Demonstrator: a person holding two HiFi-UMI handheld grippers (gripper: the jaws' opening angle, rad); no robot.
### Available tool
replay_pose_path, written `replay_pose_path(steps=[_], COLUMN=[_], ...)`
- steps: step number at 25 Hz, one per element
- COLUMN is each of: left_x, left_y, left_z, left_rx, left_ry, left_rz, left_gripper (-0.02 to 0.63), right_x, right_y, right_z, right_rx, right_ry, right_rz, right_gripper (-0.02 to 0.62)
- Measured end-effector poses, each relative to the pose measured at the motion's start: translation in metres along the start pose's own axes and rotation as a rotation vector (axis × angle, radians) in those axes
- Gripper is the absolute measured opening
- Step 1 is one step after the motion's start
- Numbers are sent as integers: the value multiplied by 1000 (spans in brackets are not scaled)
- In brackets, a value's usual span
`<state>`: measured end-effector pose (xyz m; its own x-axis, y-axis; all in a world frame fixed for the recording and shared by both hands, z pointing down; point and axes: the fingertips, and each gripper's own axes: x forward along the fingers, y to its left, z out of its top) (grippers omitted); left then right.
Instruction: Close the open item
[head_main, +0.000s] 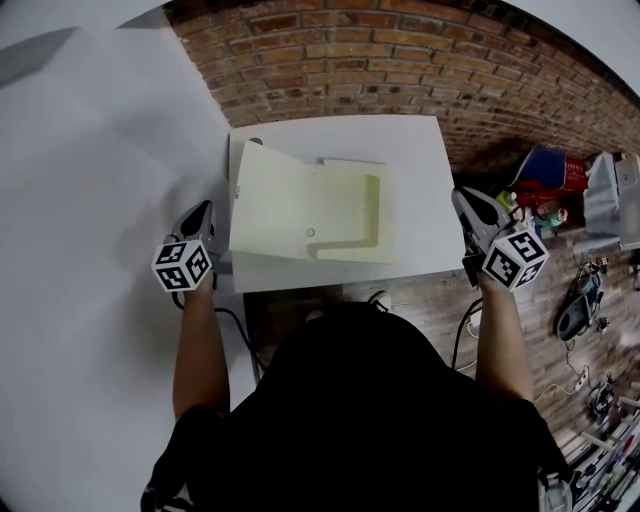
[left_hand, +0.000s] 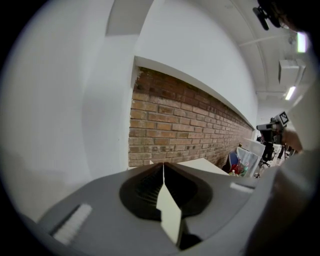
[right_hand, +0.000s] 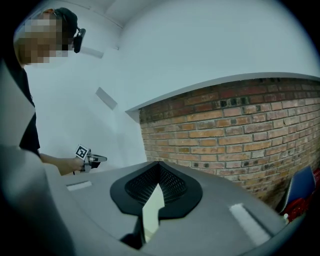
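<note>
Left hand-held gripper (head_main: 200, 212) has its jaws pressed together with nothing between them, as its own view shows (left_hand: 163, 167). It hangs just beside the table's (head_main: 420, 150) left edge. Right hand-held gripper (head_main: 463, 198) is likewise closed and empty (right_hand: 159, 166), just beside the right edge. Neither touches the work.

Between them a cream card folder (head_main: 300, 210) lies open on the table, toward the front-left. Its raised flap (head_main: 268, 200) appears to be tilted up off the surface. The flat half (head_main: 365, 215) lies to the right and has a stepped recess.

Long axis looks left-to-right across the table. The fold seems to run near-to-far around the middle, with the opening facing up.

Handling, my guess: light thin card, fairly stiff but it will bow, and it should skate on the smooth top. Closed jaws are fine. Push the flap near its free left edge, low and mid-length, and pin the flat half with the right.

Brick wall (head_main: 400, 60) stands behind the table.
</note>
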<state>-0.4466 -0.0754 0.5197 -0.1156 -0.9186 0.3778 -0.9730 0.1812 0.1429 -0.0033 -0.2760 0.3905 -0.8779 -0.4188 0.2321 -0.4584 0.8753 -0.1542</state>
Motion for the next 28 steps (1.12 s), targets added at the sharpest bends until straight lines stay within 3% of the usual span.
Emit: replay_pose_path(steps=[15, 28], left_x=[5, 7], left_y=[9, 6], left_z=[-76, -135], left_rx=[-64, -102], left_ry=[142, 280], left_rz=[-30, -57], left_gripper=[11, 106], right_x=[10, 6], right_y=[15, 29], right_z=[-20, -36], right_rx=[8, 22], right_ry=[48, 82], right_rz=[36, 52], right_gripper=[0, 1])
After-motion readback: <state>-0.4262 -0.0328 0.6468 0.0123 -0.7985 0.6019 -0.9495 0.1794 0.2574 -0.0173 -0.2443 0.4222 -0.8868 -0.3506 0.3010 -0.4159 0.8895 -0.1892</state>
